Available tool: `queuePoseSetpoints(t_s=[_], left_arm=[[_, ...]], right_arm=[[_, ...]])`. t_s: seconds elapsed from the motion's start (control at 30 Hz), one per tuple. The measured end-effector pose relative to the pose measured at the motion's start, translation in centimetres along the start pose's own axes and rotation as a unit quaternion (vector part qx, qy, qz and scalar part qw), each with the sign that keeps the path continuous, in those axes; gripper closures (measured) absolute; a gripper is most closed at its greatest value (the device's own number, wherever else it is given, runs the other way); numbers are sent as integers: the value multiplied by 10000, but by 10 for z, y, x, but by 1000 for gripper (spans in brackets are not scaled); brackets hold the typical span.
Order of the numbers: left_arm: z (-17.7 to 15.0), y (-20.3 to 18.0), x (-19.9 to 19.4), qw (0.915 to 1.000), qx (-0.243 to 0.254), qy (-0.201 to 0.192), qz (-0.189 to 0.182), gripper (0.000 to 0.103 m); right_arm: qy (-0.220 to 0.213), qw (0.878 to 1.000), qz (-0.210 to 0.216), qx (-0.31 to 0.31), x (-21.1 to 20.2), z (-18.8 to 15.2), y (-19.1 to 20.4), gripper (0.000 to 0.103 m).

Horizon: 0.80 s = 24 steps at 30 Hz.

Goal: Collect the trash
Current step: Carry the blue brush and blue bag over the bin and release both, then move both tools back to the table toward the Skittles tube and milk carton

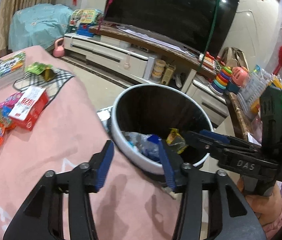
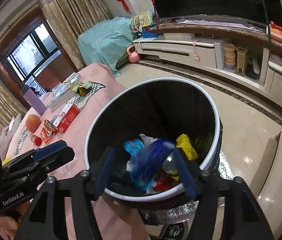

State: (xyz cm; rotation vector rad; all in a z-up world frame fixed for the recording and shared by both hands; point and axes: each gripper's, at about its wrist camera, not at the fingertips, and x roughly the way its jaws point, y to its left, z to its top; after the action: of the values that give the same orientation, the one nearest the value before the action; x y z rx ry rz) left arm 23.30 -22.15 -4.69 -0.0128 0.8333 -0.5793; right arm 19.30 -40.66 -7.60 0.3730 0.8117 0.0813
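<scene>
Hovering at bin [image 2: 211, 108] rim, L gripper [image 1: 134, 166] & R gripper [image 2: 147, 172] fingers spread, nothing pinched.

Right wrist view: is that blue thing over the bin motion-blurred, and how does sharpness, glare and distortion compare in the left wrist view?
Right wrist view: the blue wrapper over the bin is smeared by motion, the rest sharp; glare on the floor tiles. Left wrist view: mostly sharp, ceiling lights reflected in the TV screen, strong fisheye bending of the TV stand.
</scene>
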Motion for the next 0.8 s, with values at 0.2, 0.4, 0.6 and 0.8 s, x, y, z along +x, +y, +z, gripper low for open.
queuePoseSetpoints(t_s=[0.2,0.4,0.6,0.8], left_arm=[[-15,30,-10,9990,-413,39,154,47],[-32,66,-28,9960,-813,29,357,46],[-52,106,-46,9905,-1240,3,587,45],[-70,141,-65,9841,-1580,-40,815,45]], right_arm=[[-123,9998,92,88,-6,-5,8,23],[-305,9991,247,127,-12,-7,27,13],[-343,9983,463,36,-10,-13,57,7],[-146,9974,696,-123,7,-23,92,7]])
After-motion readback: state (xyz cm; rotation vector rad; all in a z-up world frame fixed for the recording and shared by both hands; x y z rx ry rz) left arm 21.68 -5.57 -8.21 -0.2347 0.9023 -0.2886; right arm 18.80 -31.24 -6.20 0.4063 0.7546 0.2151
